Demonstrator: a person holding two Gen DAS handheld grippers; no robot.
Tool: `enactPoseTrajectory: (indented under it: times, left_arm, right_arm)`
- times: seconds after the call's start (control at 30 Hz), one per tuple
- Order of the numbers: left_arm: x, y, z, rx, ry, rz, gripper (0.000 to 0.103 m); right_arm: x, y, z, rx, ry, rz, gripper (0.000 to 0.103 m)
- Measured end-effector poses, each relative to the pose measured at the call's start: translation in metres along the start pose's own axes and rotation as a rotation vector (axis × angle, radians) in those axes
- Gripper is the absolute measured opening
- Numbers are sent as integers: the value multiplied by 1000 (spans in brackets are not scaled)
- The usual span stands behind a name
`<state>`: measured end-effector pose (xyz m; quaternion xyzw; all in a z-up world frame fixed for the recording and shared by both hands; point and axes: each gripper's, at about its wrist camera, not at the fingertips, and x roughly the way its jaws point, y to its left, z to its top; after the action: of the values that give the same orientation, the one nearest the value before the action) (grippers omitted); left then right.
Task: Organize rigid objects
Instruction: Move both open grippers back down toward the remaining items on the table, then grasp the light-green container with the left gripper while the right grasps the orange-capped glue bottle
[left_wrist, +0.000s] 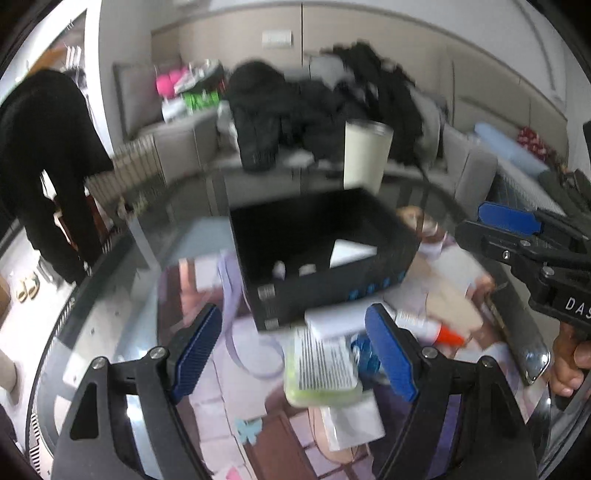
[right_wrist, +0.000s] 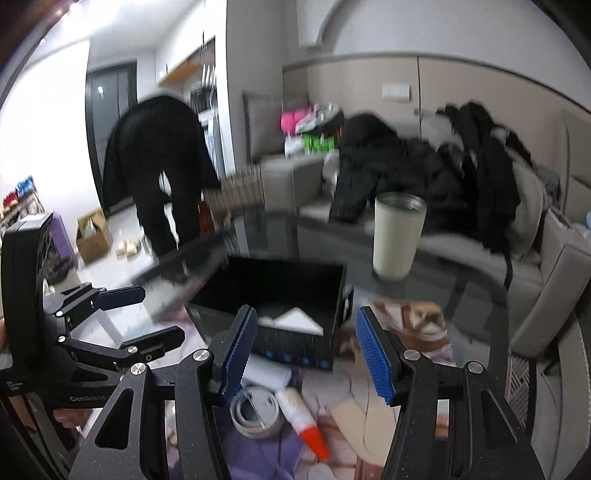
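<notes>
1. The glass table (left_wrist: 110, 332) carried everything.
2. The black box (left_wrist: 317, 254) sat mid-table, a white card (left_wrist: 351, 253) inside.
3. The cream tumbler (right_wrist: 397, 236) stood beyond it.
4. Your left gripper (left_wrist: 295, 350) gaped wide above a green-edged brush (left_wrist: 321, 365), empty.
5. Your right gripper (right_wrist: 304, 354) was half-spread over the orange-capped tube (right_wrist: 303, 421), gripping nothing.

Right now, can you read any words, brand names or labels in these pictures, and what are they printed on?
"DAS", cut off by the picture edge: on the black body of the right tool, seen from the left wrist.
"GenRobot": on the black body of the left tool, seen from the right wrist.
Blue marks on the black box: too blurred to read.
</notes>
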<state>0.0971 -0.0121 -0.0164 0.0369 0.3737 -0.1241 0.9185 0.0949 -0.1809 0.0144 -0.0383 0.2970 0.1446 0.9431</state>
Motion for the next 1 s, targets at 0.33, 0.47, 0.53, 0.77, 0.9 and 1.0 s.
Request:
enactPoseTrajectory:
  times: [0.33, 0.47, 0.53, 0.77, 0.9, 1.0]
  left_arm:
    - [29, -5, -12, 13, 156, -27, 80]
    - [37, -5, -13, 19, 190, -35, 80]
    - [40, -5, -14, 21, 204, -41, 80]
    - [49, -7, -12, 30, 229, -46, 79]
    - [55, -6, -10, 27, 245, -44, 79]
    - [63, -3, -12, 22, 283, -53, 78]
  right_arm:
    - [61, -9, -33, -9, 303, 6, 48]
    - [74, -12, -46, -12, 369, 11, 45]
    - [80, -11, -51, -12, 395, 25, 45]
    - [91, -11, -59, -17, 436, 49, 45]
    - [93, -12, -58, -21, 442, 55, 45]
    - [96, -16, -55, -7, 458, 58, 45]
